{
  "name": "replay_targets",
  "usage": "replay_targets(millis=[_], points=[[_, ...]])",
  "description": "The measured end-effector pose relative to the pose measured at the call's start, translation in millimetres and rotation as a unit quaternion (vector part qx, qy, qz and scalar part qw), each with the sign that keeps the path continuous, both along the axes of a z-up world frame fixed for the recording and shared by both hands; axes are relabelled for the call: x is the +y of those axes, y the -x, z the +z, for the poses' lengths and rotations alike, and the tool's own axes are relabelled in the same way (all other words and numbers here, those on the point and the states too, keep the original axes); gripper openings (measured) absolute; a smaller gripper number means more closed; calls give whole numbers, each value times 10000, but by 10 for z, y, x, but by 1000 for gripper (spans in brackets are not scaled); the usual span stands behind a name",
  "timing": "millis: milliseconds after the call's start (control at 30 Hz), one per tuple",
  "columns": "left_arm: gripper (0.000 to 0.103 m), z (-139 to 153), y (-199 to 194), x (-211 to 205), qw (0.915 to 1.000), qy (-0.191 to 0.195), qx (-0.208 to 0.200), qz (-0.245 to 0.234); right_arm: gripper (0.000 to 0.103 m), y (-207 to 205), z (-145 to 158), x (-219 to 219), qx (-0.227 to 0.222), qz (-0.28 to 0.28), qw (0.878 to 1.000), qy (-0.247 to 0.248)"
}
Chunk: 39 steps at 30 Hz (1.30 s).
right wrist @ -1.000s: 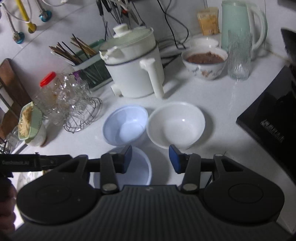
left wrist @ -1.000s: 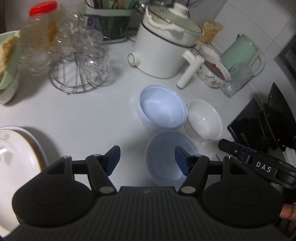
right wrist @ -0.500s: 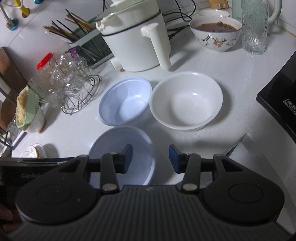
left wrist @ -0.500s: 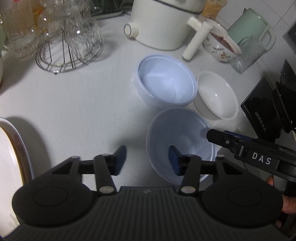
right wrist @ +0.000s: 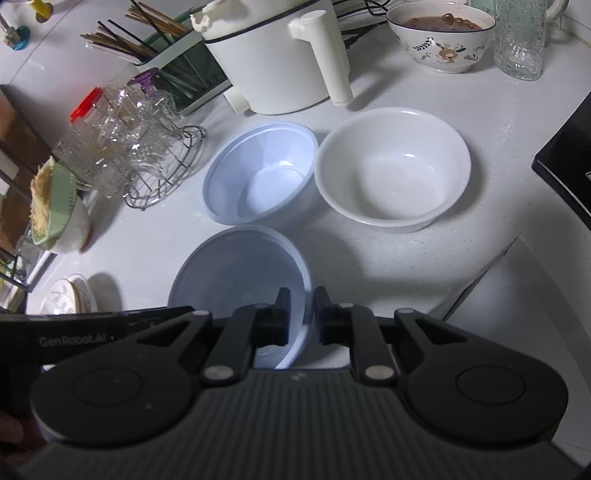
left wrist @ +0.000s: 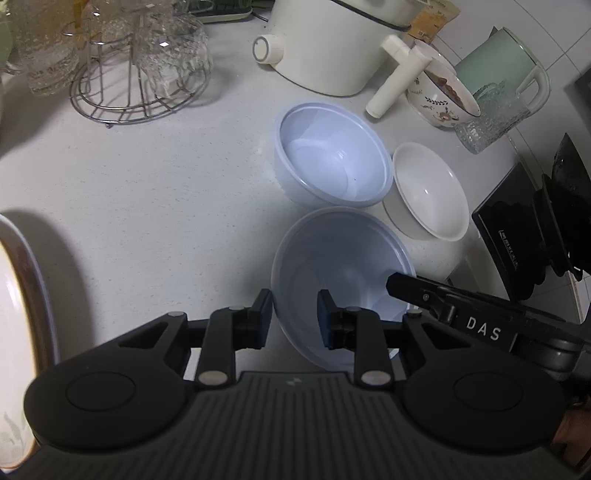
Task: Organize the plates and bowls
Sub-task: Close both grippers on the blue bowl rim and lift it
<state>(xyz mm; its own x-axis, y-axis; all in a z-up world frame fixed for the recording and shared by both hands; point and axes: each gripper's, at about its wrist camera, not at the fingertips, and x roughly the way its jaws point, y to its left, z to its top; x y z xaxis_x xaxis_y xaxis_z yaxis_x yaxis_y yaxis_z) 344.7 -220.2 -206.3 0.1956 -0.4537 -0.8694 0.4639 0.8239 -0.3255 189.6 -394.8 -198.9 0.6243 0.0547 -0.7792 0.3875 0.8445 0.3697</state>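
A white electric pot [right wrist: 280,62] stands behind a wire rack of glasses [right wrist: 147,162] and a chopstick holder [right wrist: 184,70].

Speckled white countertop [left wrist: 155,192] under dim light, white-tiled wall [left wrist: 517,22] behind.

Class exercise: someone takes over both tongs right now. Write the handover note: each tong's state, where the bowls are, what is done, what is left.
Left tongs: closing over the left rim of the near blue bowl, rim between the pads.
Right tongs: closing on the same bowl's right rim, nearly shut.
Far blue bowl and white bowl stand side by side on the counter behind it, empty. A plate lies at far left.
Done: nothing stacked yet.
Left: probably lift the near bowl, nest the bowls, then sort the plate.
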Motion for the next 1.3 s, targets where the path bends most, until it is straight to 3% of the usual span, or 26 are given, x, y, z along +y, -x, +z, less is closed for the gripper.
replay_targets(millis=[333,700,1300], points=[[31,319,-50,479,9986,-38,-182,503,16,-164,299,335,-347,462,9983,-36],[31,358,-215,808,9960,-307,-211,817,16,-524,413,731,-428,892,9950,140],[32,162,-316,900,9948,-418,-194,909,18,-681,143,828,-103,883,9960,107]])
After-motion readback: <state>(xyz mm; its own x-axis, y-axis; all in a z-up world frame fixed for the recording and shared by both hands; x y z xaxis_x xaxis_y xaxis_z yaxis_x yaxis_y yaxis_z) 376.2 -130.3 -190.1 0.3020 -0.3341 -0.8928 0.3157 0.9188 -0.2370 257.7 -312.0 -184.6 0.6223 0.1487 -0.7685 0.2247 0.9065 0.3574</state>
